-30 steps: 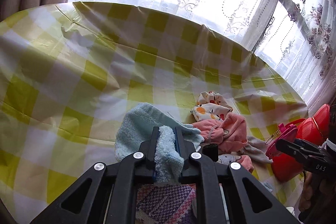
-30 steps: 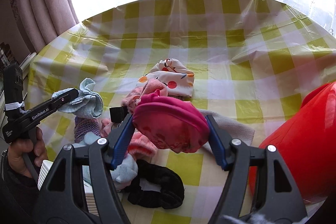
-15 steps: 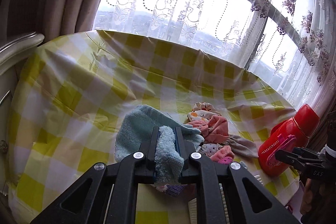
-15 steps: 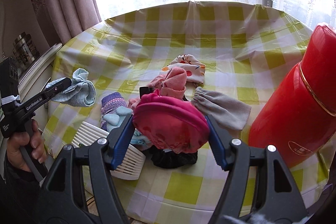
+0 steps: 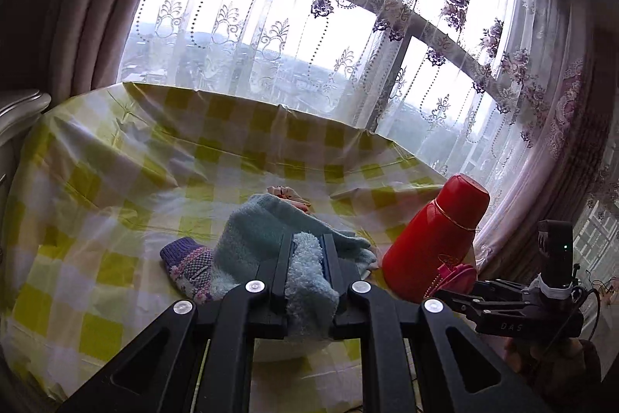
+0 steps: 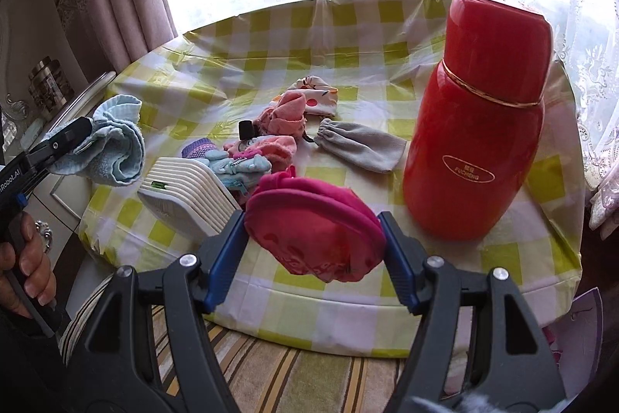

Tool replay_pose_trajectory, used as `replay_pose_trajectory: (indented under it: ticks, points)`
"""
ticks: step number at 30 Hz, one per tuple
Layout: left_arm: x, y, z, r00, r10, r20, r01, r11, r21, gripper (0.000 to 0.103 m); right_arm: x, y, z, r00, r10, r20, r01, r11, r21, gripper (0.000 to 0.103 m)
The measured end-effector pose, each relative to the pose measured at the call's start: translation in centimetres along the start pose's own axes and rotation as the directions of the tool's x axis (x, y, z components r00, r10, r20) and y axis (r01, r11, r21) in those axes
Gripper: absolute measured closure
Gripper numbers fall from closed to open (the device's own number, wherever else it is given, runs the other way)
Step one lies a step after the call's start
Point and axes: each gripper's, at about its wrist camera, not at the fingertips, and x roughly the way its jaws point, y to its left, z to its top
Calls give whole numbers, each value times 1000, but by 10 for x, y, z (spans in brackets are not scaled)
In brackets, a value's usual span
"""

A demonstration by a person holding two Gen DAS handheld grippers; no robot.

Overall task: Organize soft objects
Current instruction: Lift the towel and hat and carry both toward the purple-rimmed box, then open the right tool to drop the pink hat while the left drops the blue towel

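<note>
So both hands are pulling back off the checkered table [image 6: 503,250] now, left gripper [image 5: 307,258] clamping the light-blue towel [image 5: 247,239], right gripper [image 6: 315,235] pinching the pink pouch [image 6: 309,231], meaning both are heading somewhere for sorting.

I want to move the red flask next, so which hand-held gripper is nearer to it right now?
Right. The right hand-held gripper, shut on a pink pouch, sits just beside the red flask. The left hand-held gripper, clamping a light blue towel, is across the table's far side.

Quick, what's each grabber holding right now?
Left gripper: shut on the light blue towel.
Right gripper: shut on the pink pouch.
</note>
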Motion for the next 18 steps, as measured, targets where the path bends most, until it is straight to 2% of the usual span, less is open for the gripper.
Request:
replay_pose_trajectory:
  ticks: [4,8,13,18]
  points:
    - [4,-35,-16,995,-85,-43,86,996,18,90,-22,-22,-15,999,-43,1,42,999,20,32]
    - [12,-72,-32,982,-162,-97,167,985,44,90,-43,-48,-28,995,-97,-2,97,994,41,32]
    - [23,-119,-50,955,-248,-165,263,962,75,90,-67,-82,-48,988,-157,-13,157,984,78,32]
    - [35,-162,-70,918,-314,-242,345,933,99,90,-90,-115,-69,976,-214,-29,216,968,126,32]
